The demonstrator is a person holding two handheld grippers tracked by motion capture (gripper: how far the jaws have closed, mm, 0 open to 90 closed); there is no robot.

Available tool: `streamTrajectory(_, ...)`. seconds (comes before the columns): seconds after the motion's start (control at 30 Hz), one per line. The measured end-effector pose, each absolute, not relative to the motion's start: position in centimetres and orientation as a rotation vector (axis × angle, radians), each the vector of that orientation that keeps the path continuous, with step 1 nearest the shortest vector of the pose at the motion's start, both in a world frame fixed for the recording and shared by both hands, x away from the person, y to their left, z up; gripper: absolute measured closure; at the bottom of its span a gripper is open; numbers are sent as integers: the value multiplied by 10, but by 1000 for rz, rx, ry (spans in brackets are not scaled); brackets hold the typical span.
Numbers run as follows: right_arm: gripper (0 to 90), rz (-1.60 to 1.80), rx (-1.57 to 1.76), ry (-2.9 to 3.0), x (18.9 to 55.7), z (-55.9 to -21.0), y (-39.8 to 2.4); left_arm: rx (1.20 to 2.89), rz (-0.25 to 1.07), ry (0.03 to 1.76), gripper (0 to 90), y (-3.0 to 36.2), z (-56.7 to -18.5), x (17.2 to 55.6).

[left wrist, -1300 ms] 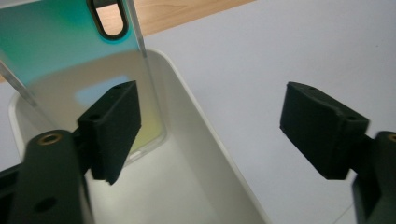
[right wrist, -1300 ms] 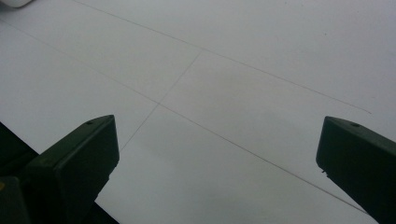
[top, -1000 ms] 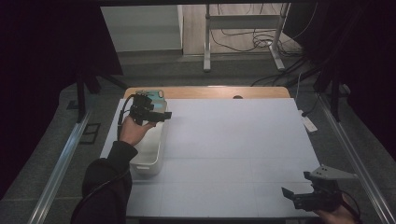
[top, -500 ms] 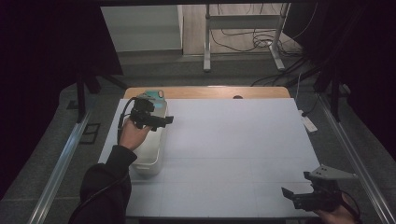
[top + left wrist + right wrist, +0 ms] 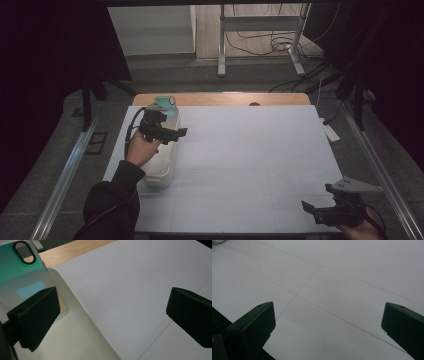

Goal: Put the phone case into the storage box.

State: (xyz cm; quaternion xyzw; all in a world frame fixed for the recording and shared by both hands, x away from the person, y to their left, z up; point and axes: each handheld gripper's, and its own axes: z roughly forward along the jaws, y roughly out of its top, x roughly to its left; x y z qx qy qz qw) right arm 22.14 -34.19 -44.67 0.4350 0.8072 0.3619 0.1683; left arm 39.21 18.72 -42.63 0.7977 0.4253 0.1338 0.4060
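High view shows the left tool (image 5: 172, 134) with jaws wide and empty, over a white bin (image 5: 162, 165) at the desk's (image 5: 250, 160) nine o'clock. A teal phone (image 5: 165, 103) stands propped at the bin's far end, apparently just released. Next, withdrawing. The right tool (image 5: 320, 210) rests wide, empty, at five o'clock.

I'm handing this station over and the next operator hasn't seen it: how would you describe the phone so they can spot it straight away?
Start at the white mat covering the table, then go to the white bin on its left edge. The phone leans in the bin's far end, beyond the open left gripper. Its glossy teal-green back with a dark oval camera ring is the sole colour among white and black things.
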Motion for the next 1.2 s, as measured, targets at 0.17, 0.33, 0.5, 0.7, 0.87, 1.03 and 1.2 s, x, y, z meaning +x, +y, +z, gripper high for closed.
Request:
streamTrajectory(0.17,0,1028,1236,2295,221,-447,-342,1998,339,1066,0,188,-426,385)
streamTrajectory(0.33,0,1027,1235,2295,221,-447,-342,1991,346,1044,0,188,-426,377)
streamTrajectory(0.5,0,1024,1234,2298,222,-447,-341,1973,344,1019,0,186,-425,368)
streamTrajectory(0.7,0,1019,1230,2300,221,-447,-341,1968,337,990,0,182,-428,357)
streamTrajectory(0.87,0,1019,1230,2301,222,-447,-341,1960,345,958,0,180,-430,351)
streamTrajectory(1.03,0,1020,1230,2300,221,-447,-341,1953,347,940,0,177,-430,344)
streamTrajectory(1.2,0,1019,1226,2304,221,-447,-341,1951,354,925,0,176,-431,337)
